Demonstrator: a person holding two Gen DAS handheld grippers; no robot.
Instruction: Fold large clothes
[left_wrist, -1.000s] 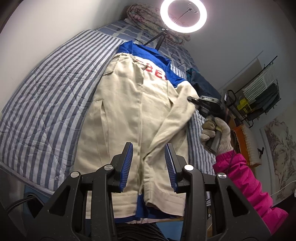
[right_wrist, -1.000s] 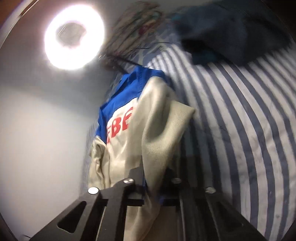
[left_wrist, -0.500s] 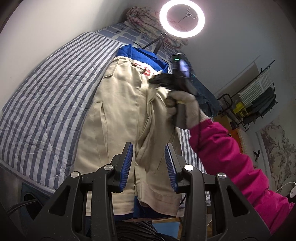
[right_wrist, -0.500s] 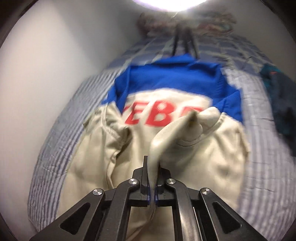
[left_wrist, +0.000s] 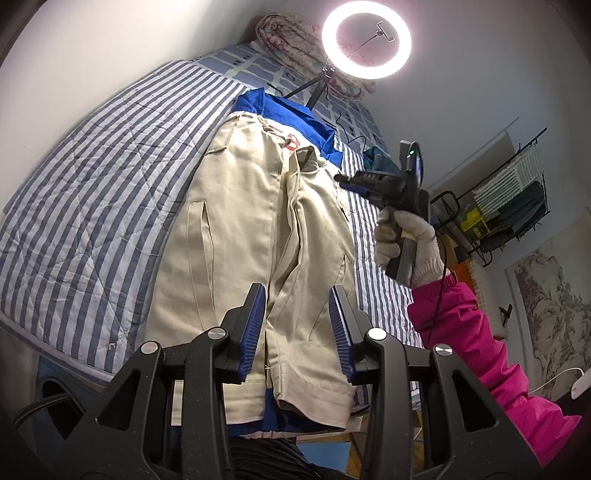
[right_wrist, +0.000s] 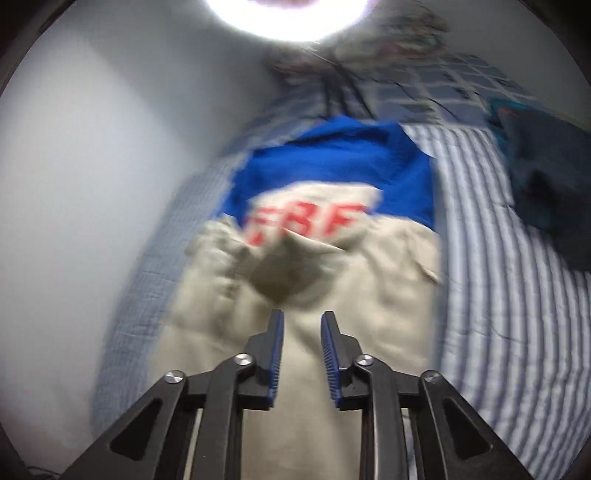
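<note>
We see a beige and blue cotton jacket (left_wrist: 236, 236) lying flat on the blue-and-white striped bed cover (left_wrist: 92, 192).

Our left gripper (left_wrist: 297, 328) hangs over the jacket's hem with fingers apart, grasping nothing. Our right gripper (right_wrist: 302, 354), held by a gloved hand (left_wrist: 406, 240) to the right of the jacket, is opening; no cloth is between its fingers. The folded beige sleeve (left_wrist: 306, 206) rests on the jacket.

My main light is the ring lamp (left_wrist: 365, 40) at the far end, blown out to white glare in both views. The left wrist picture is sharp and evenly lit; I see the striped bedding (left_wrist: 92, 192) bend at the fisheye edges. The right wrist picture is smeared with motion blur, corners dark.
</note>
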